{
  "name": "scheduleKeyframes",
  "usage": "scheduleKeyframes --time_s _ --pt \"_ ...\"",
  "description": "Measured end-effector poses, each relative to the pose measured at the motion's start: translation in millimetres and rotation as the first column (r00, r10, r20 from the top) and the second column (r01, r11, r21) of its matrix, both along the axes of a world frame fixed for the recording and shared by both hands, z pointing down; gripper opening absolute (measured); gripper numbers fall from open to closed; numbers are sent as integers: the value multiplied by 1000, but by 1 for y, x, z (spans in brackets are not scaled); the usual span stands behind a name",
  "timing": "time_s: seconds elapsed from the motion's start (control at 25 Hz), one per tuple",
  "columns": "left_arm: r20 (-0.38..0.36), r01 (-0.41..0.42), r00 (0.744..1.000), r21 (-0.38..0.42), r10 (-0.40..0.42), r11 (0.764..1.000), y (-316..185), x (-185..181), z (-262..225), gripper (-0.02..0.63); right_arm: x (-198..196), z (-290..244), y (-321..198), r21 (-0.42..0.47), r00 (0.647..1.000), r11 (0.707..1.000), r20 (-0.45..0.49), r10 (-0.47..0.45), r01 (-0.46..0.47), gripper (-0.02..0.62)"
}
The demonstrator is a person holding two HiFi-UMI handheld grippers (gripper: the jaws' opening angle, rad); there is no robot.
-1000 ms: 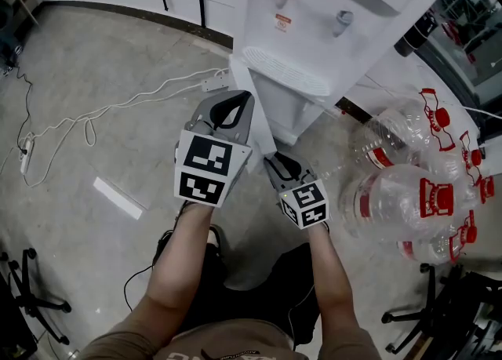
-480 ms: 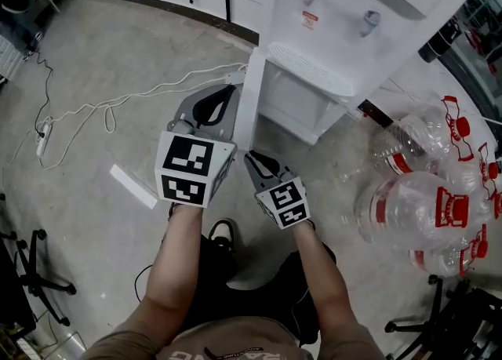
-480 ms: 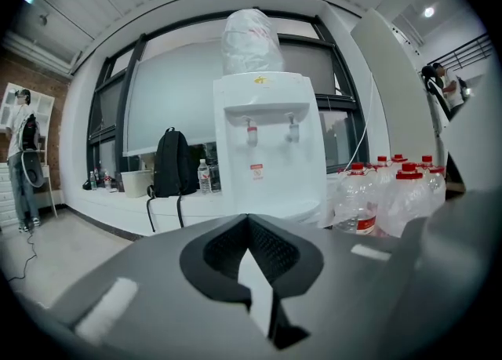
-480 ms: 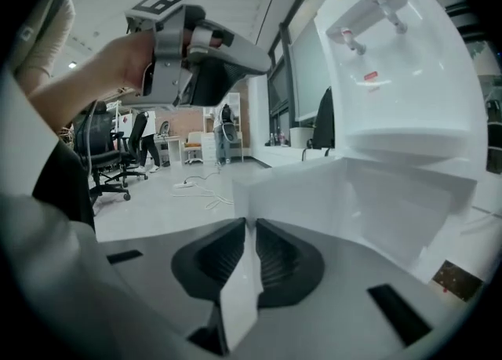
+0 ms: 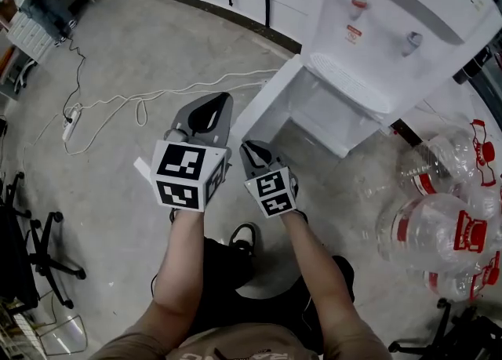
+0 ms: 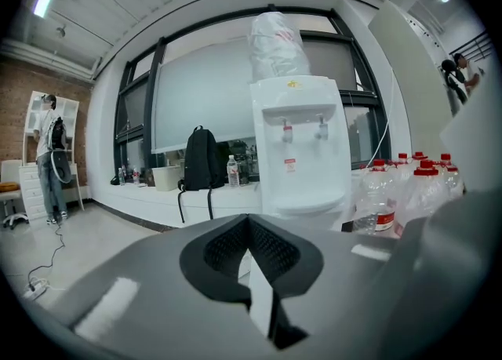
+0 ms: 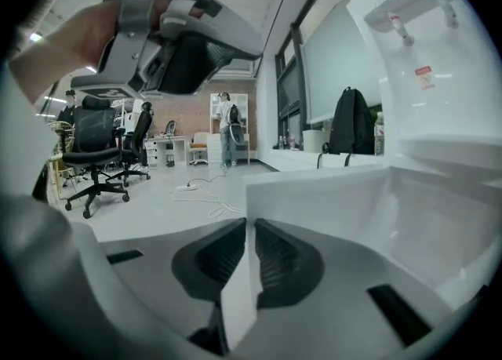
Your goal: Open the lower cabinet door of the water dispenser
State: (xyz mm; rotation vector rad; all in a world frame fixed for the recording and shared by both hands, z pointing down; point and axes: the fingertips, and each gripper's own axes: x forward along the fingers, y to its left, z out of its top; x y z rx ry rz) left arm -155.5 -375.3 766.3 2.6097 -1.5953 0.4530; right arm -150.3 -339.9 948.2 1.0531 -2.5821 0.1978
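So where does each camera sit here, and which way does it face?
Head view: on the head, steeply down at the water dispenser; forearms, left gripper, right gripper show.
Left gripper view: along its shut jaws at the dispenser's front.
Right gripper view: along jaws just closing on the cabinet door.
All three share the dispenser.

Grey hand-held grippers (image 5: pixel 224 100) (image 5: pixel 249 147), black-white marker cubes (image 5: pixel 188 174)

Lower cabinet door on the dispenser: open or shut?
Open. The lower cabinet door stands swung out from the water dispenser, baring its white compartment.
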Motion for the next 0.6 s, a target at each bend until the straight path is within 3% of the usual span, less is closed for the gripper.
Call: scheduleKeyframes --time_s 0.32,0.6 --pt "11 59 998 -2 -59 998 -2 -30 2 2 -42 1 -32 -8 998 999 31 -49 49 43" --pt "36 117 992 10 -117 993 -6 -60 2 2 -67 1 -56 37 995 995 -2 -96 96 34"
